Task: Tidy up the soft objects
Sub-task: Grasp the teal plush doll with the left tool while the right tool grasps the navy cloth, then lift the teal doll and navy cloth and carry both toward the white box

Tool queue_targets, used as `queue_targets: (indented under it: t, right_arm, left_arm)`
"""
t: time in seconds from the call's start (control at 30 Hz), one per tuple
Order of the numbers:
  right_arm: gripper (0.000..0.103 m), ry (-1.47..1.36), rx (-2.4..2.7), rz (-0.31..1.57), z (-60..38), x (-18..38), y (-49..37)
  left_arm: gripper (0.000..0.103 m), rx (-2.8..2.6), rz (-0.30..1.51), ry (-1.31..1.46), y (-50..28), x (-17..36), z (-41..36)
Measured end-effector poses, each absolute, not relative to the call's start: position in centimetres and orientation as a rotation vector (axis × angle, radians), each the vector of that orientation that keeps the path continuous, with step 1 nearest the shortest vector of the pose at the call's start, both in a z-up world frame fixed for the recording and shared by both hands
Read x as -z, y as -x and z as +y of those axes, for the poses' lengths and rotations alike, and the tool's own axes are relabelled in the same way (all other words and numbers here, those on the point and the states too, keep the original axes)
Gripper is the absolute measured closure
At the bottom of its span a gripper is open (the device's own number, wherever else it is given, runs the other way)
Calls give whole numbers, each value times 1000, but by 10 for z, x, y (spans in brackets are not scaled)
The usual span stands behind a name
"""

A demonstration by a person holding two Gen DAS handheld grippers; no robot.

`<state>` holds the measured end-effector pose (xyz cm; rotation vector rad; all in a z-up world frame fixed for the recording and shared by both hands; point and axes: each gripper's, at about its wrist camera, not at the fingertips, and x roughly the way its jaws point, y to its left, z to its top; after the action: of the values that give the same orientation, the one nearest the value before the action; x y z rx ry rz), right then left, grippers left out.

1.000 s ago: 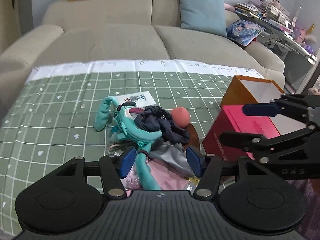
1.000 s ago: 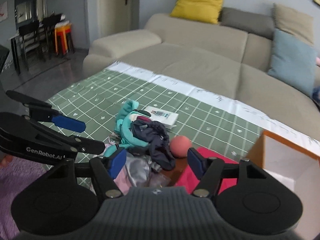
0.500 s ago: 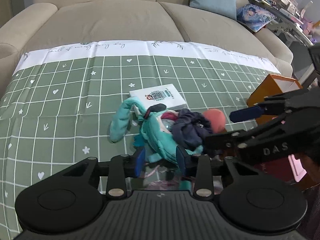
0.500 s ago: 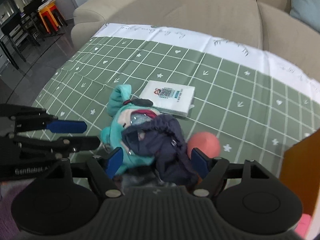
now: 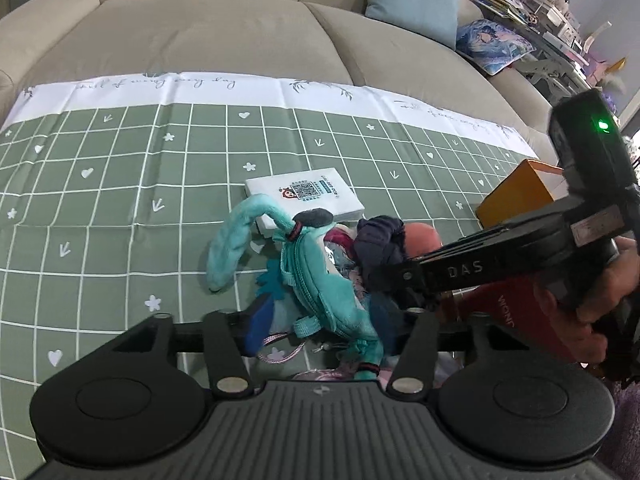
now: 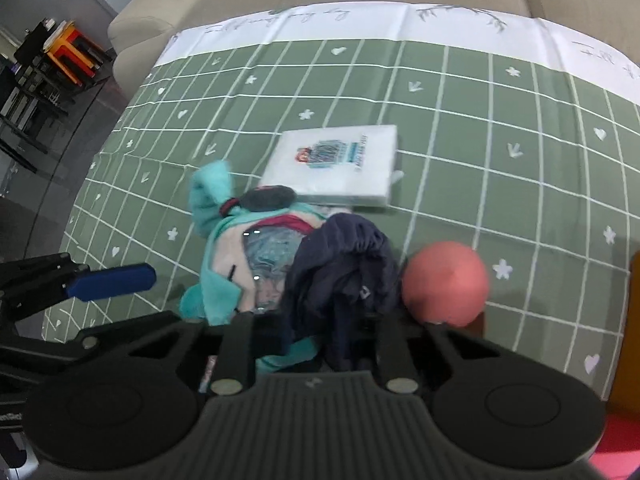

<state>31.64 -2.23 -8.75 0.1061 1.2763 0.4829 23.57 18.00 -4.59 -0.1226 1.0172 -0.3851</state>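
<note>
A beige sofa [image 5: 224,36] fills the background, and in front of it the bench wears a green checked cloth [image 5: 100,184]. I take the white packet [image 5: 304,196] on that cloth as my landmark. Just in front of the packet lies the pile of soft things: a teal plush toy [image 5: 320,276], a dark navy cloth [image 6: 344,268] bunched against its right side, and a pink ball [image 6: 446,282] right of the cloth. Further right of the packet stands an orange box [image 5: 516,196].

My right tongs [image 6: 320,332] have just been closing and now stand narrow, pinched on the lower fold of the navy cloth. My left tongs [image 5: 324,328] have just been opening and stand wide, straddling the plush toy's lower body without pressing on it.

I judge this the picking-up step. The next move calls for lifting the cloth clear without dragging the toy along, and closing my left tongs on the plush before carrying either toward the box.
</note>
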Motion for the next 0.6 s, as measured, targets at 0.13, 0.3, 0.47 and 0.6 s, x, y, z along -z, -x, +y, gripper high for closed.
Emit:
queue_targets:
  t: [0.13,0.3,0.47,0.6]
  right_arm:
    - [94,-87,-494,1240,-28,77,-312]
    - [95,-98,-475,1265,-37,80,-314]
    - [95,-98,-487,1271,-36,82,-312]
    - [95,-91,-497,1273,-32,84,-310]
  left_arm:
    - [35,371,1032,169,-243,54,177]
    - [35,352,1059,278,-257,73,175]
    - [53,344,1064,336,-264,86,171]
    - [58,357,1005,309,-255,69,161]
